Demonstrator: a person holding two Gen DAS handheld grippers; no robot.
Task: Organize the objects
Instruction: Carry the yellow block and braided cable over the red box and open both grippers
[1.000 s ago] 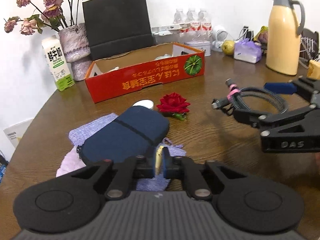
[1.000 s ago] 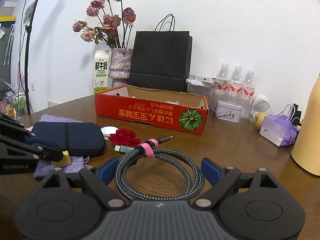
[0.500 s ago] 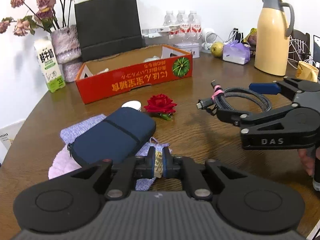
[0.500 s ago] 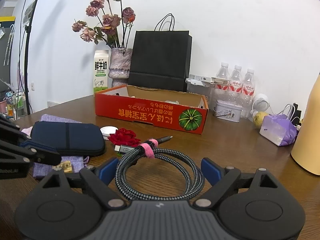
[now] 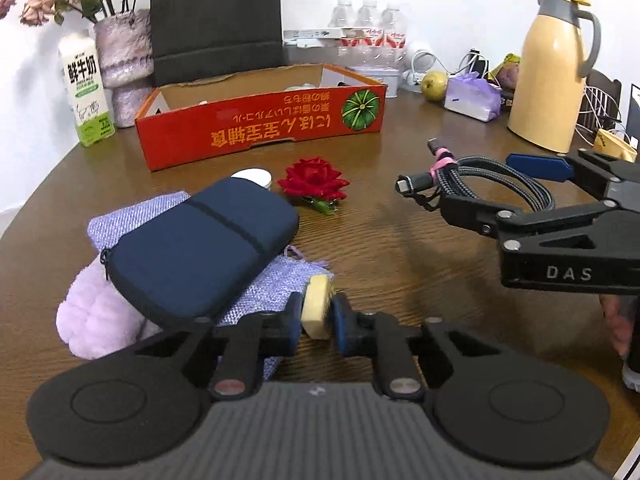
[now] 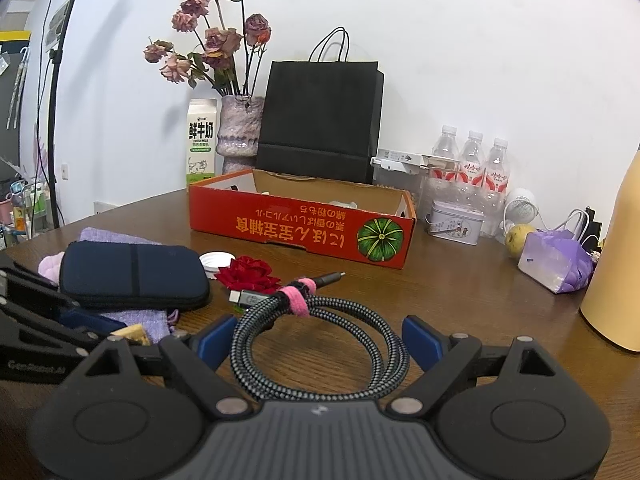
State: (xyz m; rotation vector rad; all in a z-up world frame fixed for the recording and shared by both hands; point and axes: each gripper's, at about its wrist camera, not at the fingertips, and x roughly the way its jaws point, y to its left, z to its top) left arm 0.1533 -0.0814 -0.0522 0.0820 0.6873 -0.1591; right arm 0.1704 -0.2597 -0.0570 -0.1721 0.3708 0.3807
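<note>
**Both claws loaded, the red box lies ahead of them**

The left gripper (image 5: 316, 316) is closed narrow on a small cream disc (image 5: 317, 312), which stands on its edge between the pads. Just ahead of this claw and to its left lies one navy pouch (image 5: 200, 252), its long axis running diagonally away toward the right, on one purple cloth bag (image 5: 280, 280). A fluffy pink thing (image 5: 88, 320) lies under them, further left. Beyond the pouch are one white lid (image 5: 254, 177) and one red rose (image 5: 314, 182).

The red box (image 5: 260, 136) is one only, straight ahead of the left claw, with its long side across the view. I judge the left hand is a little nearer to it.

The right gripper (image 6: 320, 340) is wide, with one coiled cable (image 6: 320, 344) between its blue pads; its pink strap (image 6: 298, 292) points forward. If the pads really press the coil, I cannot tell. The box lies ahead of this claw, slightly left.
</note>
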